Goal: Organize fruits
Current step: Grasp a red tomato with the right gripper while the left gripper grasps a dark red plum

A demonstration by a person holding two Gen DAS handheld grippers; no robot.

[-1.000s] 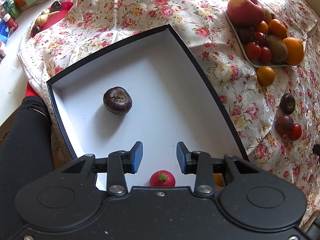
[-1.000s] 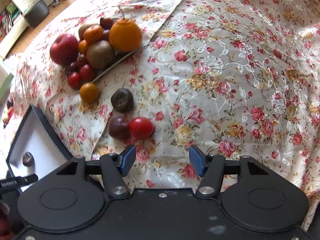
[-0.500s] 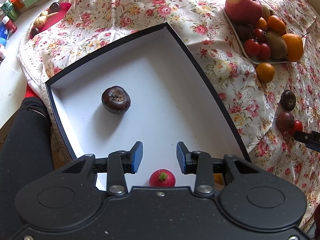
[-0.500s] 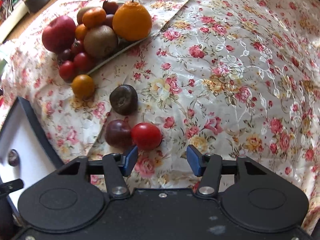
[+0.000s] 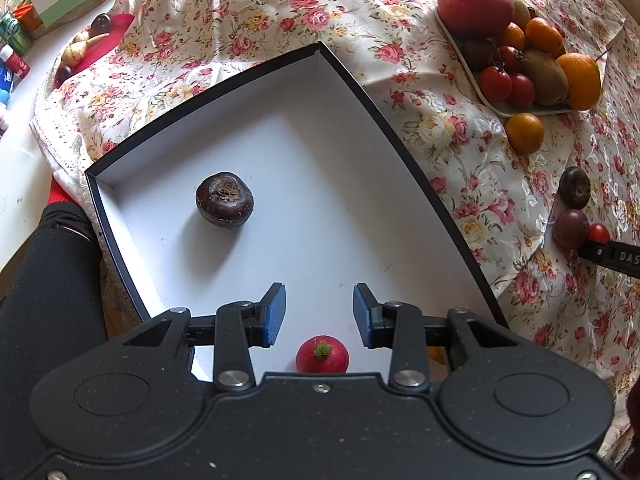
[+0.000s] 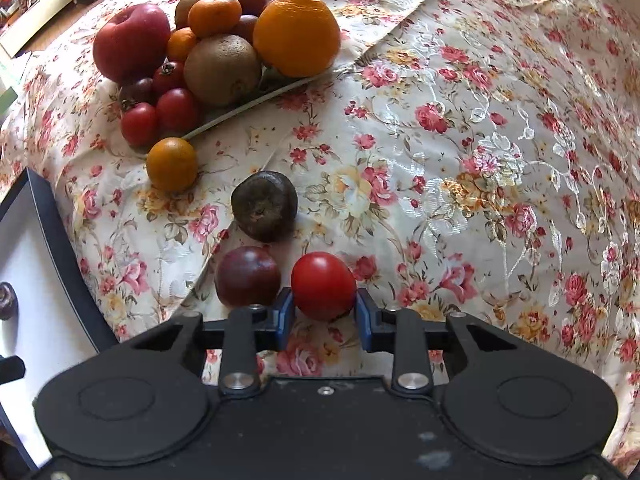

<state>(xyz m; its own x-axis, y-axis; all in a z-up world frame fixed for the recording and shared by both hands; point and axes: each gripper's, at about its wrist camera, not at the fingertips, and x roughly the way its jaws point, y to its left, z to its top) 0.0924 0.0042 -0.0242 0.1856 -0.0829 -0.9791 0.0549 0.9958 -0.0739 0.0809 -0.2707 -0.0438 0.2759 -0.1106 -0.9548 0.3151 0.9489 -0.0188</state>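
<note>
Black fabric of a person's leg (image 5: 44, 300) fills the left edge of the left wrist view, cut off by the frame. Just beside it sits the black-walled box (image 5: 394, 136) with its white floor, holding a dark brown chestnut-like fruit (image 5: 224, 199) toward its left side. The left gripper (image 5: 319, 312) hovers over the box with its blue pads apart and nothing between them. Below the pads a red radish (image 5: 322, 355) lies on the box floor, its lower half hidden by the gripper body. An orange sliver shows behind the right finger, too covered to name.

Further right, on the floral tablecloth (image 5: 440, 136), a tray (image 5: 520, 111) carries an apple (image 5: 474, 2), tomatoes, a kiwi and oranges; several fruits at the back are hidden behind the others. A loose orange fruit (image 5: 525, 133) lies just beside the tray's edge.

In the right wrist view, the box (image 6: 60, 248) is cut off at the left edge. A dark wrinkled fruit (image 6: 264, 205) and a purple plum-like fruit (image 6: 247, 281) lie near each other on the cloth. The right gripper (image 6: 323, 312) is clenched on the red tomato (image 6: 323, 285), a blue pad pressing each side; the tomato rests low against the cloth, and its underside is hidden.
</note>
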